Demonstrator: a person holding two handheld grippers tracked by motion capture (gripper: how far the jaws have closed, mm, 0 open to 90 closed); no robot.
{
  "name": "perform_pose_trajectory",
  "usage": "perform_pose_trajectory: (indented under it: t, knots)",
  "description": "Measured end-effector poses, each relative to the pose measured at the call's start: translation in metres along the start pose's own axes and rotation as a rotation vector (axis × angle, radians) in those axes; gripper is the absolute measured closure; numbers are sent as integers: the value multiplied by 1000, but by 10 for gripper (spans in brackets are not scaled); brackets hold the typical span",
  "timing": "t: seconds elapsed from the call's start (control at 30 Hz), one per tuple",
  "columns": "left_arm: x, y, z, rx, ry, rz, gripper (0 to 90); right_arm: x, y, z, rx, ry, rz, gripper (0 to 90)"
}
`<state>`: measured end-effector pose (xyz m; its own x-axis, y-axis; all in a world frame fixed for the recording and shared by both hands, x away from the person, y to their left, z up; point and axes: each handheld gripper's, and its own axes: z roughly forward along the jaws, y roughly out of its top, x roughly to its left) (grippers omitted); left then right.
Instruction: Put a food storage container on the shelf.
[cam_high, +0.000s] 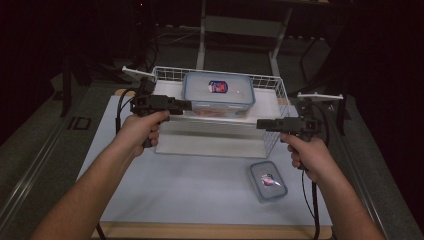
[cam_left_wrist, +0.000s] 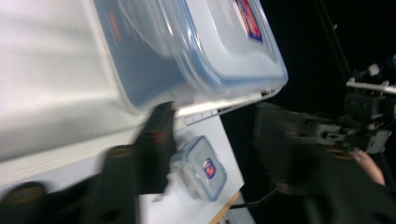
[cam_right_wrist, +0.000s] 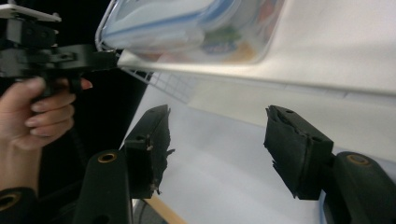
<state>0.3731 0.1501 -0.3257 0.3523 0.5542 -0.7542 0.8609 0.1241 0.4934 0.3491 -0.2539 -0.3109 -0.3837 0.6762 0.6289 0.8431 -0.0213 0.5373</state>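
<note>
A large clear container (cam_high: 218, 92) with a blue-rimmed lid and a red-blue label sits in a white wire basket (cam_high: 272, 85) at the back of the table. My left gripper (cam_high: 187, 105) points at its left end, level with the basket's left edge. In the left gripper view the blurred jaws of my left gripper (cam_left_wrist: 215, 135) stand apart just below the container (cam_left_wrist: 210, 42), pressing on nothing. My right gripper (cam_high: 261, 123) hangs by the basket's right front corner, open, with only bare table between the jaws of my right gripper (cam_right_wrist: 219, 135).
A small lidded container (cam_high: 268, 180) of the same kind lies on the white table (cam_high: 190, 190) at the front right, near my right forearm. Dark floor and a metal stand frame lie behind the basket. The table's wooden front edge (cam_high: 210, 231) runs along the bottom.
</note>
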Motion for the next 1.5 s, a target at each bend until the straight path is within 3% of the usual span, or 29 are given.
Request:
perform_pose_trajectory:
  t: [0.1, 0.13, 0.2, 0.5, 0.73, 0.9, 1.1, 1.17, 1.2, 1.27, 1.37, 1.5]
  knots:
    - [-2, -8, 4, -16, 51, 61, 756, -1, -11, -1, -5, 15, -7, 408]
    - [-1, -9, 5, -23, 45, 65, 824, -2, -14, -1, -8, 13, -11, 410]
    - [-2, -10, 8, -41, 69, 97, 900, -3, -24, 1, -3, -10, -25, 412]
    - [4, -3, 20, -36, 69, 60, 898, -8, -43, 8, 20, -3, -29, 416]
    - [9, 1, 21, -40, 71, 60, 862, -10, -48, 14, 37, -10, -29, 415]
    - [6, -4, 21, -29, 69, 93, 862, -12, -51, 15, 28, -25, -43, 411]
    - [-7, -25, 15, -55, 79, 213, 777, -15, -58, 15, 24, -70, -61, 396]
    - [-6, -34, 13, -65, 84, 246, 705, -18, -61, 15, 20, -73, -56, 393]
    - [-4, -38, 12, -69, 81, 248, 600, -20, -62, 15, 18, -74, -54, 391]
    - [0, -47, 11, -76, 99, 265, 563, -23, -65, 15, 12, -87, -59, 387]
    - [7, -60, 6, -81, 95, 280, 410, -29, -70, 14, 5, -103, -60, 380]
    - [17, -77, -1, -77, 156, 322, 249, -38, -77, 11, -12, -104, -61, 370]
